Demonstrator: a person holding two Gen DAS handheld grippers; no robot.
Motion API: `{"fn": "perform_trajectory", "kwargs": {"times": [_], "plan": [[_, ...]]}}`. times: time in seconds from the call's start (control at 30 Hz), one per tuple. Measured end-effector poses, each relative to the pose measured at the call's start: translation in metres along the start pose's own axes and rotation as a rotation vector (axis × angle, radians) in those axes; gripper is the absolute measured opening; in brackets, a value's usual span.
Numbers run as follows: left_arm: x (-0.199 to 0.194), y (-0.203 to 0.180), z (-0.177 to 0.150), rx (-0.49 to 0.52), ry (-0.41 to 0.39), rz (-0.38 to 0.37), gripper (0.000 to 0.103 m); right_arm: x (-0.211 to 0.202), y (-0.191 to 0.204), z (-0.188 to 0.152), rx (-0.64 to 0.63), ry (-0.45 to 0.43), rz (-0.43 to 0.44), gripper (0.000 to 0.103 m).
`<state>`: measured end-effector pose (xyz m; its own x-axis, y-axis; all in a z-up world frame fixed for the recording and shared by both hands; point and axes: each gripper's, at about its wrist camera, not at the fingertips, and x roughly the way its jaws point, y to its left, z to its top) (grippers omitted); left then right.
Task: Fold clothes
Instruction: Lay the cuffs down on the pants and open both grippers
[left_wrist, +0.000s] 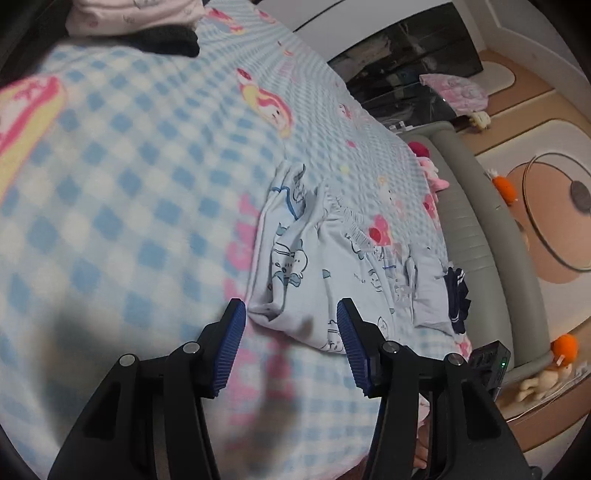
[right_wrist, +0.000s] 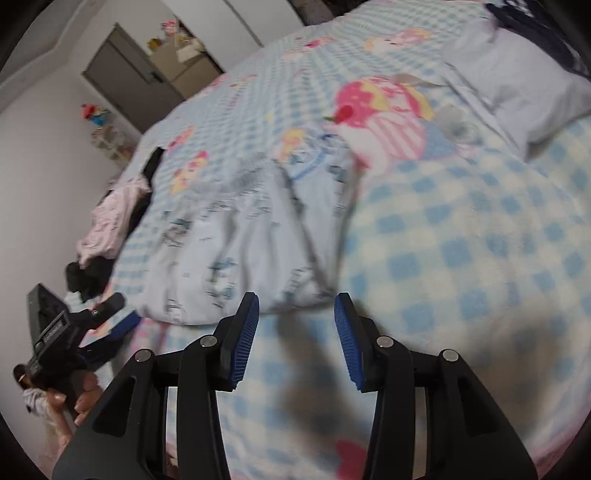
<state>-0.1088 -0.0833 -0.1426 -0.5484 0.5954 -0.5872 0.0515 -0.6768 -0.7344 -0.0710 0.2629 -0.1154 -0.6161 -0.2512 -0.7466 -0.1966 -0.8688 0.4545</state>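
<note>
Bed (left_wrist: 129, 184) under a blue-and-white checked blanket with pink cartoon prints. At its far end a heap of pink clothing (left_wrist: 122, 14) on something dark (left_wrist: 166, 40); the same heap shows at the left edge of my right view. To the right of the bed a grey padded rail (left_wrist: 472, 229), then a floor mat with orange toys (left_wrist: 504, 186) — all clear of my approach. Beyond the garment lie a plain pale piece (right_wrist: 517, 99) and a navy one (left_wrist: 456, 295).

Task item: a light-blue printed garment (left_wrist: 314, 266), crumpled, flat on the blanket near the bed's edge.

Left gripper (left_wrist: 291, 343) — fingers spread, nothing between them; the garment's near hem sits just ahead of the tips and between them. Whether the pads touch the cloth I can't tell.

Right gripper (right_wrist: 295, 339) — also spread, empty, hovering over bare blanket with the garment's edge just ahead. Both views are motion-blurred. My left gripper and the hand (right_wrist: 79, 398) holding it show low left in the right view.
</note>
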Motion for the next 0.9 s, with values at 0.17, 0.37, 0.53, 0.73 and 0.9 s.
{"fn": "perform_trajectory", "kwargs": {"times": [0.17,0.37,0.53,0.73,0.9], "plan": [[0.040,-0.007,0.009,0.016,0.081,0.047,0.031,0.033,-0.001,0.012,-0.012,0.038,0.009,0.049],[0.035,-0.024,0.003,0.069,0.073,0.087,0.013,0.018,0.002,0.013,0.001,0.003,0.041,0.016],[0.021,-0.039,0.002,0.123,0.054,0.106,0.013,0.006,0.015,0.005,-0.054,0.001,0.007,0.014],[-0.008,-0.050,-0.011,0.214,0.040,0.151,0.013,-0.013,0.032,-0.008,-0.131,0.011,-0.050,0.014],[-0.023,-0.052,-0.025,0.274,0.061,0.205,0.013,-0.025,0.037,-0.021,-0.163,0.026,-0.065,0.014]]}}
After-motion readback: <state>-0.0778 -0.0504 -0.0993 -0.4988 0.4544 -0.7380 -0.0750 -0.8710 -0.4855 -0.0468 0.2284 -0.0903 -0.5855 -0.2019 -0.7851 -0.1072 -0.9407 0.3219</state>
